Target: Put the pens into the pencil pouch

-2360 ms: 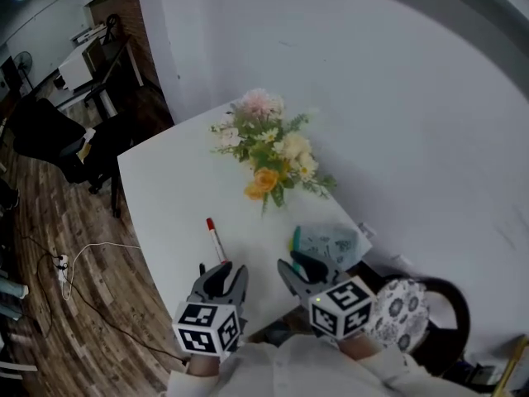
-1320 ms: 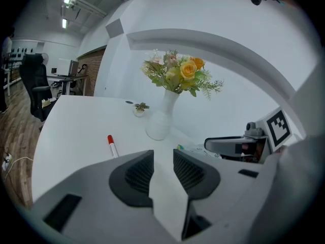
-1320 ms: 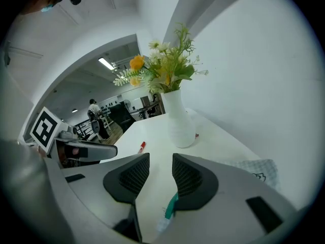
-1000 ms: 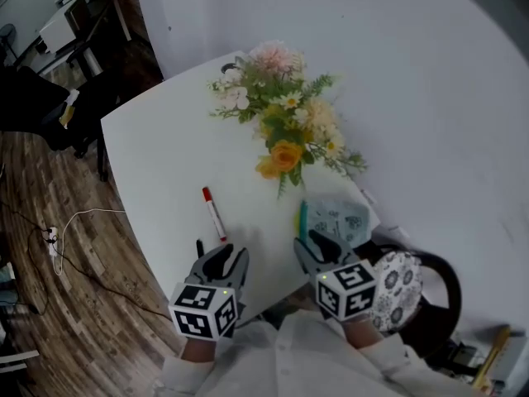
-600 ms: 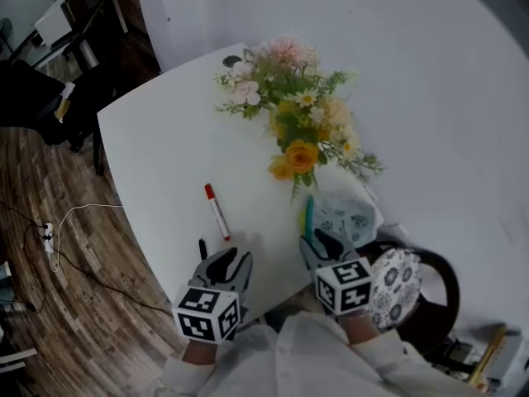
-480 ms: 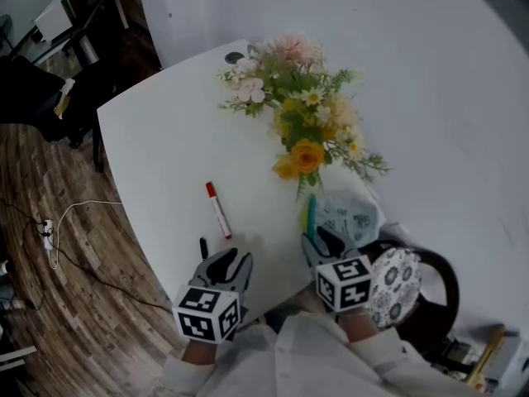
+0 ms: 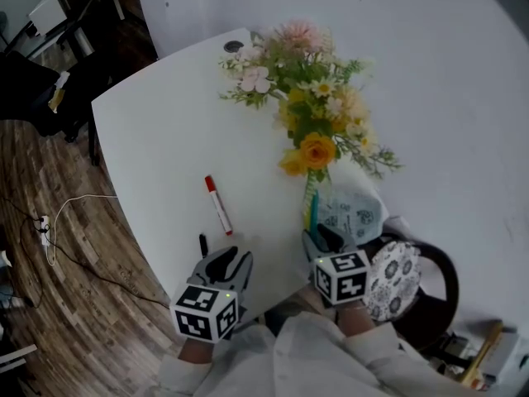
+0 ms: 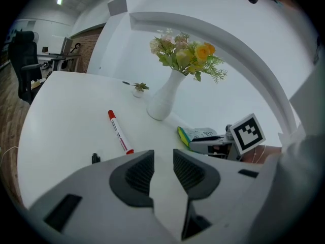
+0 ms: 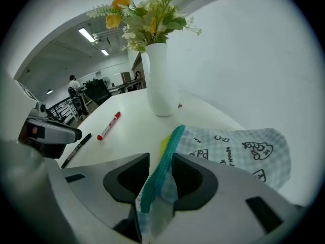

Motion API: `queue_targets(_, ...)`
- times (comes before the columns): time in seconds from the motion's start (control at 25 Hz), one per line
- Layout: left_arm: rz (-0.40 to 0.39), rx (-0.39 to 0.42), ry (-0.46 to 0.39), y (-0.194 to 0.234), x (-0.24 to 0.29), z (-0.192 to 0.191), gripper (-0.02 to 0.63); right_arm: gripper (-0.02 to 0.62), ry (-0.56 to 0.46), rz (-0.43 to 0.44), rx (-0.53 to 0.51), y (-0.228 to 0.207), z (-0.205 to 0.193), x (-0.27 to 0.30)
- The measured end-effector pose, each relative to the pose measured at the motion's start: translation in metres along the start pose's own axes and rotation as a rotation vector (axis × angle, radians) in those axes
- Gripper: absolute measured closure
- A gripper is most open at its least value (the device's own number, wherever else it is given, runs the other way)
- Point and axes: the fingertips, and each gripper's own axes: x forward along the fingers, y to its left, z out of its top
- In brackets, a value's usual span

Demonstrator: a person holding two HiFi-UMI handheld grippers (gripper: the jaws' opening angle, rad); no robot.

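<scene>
In the head view, the left gripper [image 7: 232, 260] was seen low over the near edge of the white table [image 7: 157, 139], with a black pen [image 7: 202, 245] just beside it and a red-capped marker [image 7: 218, 205] a little farther out. The right gripper [image 7: 326, 240] was set at the near end of the pencil pouch [image 7: 354, 217], which lay at the table's right edge by the flowers [image 7: 310, 114]. Neither pen was in the pouch.

In the left gripper view, the jaws were seen slightly parted, with only bare table between them; nothing was held or touched. The marker [image 8: 120, 132] lay ahead and the black pen [image 8: 95, 158] off to the left.

In the right gripper view, the jaws were seen closed to a narrow gap on the pouch's teal zipper edge [image 9: 165, 159], which was pinched between the pads. The checked cloth [image 9: 238, 149] spread away to the right, near the vase [image 9: 160, 80].

The step in hand was judged to be steadying the pouch while a pen was fetched. For this to be done well, the zipper edge should be gripped firmly and raised so that the mouth gapes. The left jaws should be widened and brought down across a pen's barrel near its middle, so that it is lifted level and can be slid in end first.
</scene>
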Motion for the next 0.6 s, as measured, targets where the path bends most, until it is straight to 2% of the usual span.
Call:
queue_targets(0.16,-0.009,0.003,0.008,0.000,-0.001,-0.003,0.489,0.479,0.013,-0.020,0.013,-0.003,-0.007,0.002)
queue_targets(0.36,-0.008,-0.001,0.006,0.002,-0.005,-0.007,0.489,0.539,-0.007,0.003,0.044,-0.001,-0.005,-0.005)
queue_targets(0.6,-0.002,-0.003,-0.020,0.002,-0.010,-0.004,0.489,0.551,-0.057,0.178,0.105,0.026,0.003,-0.016)
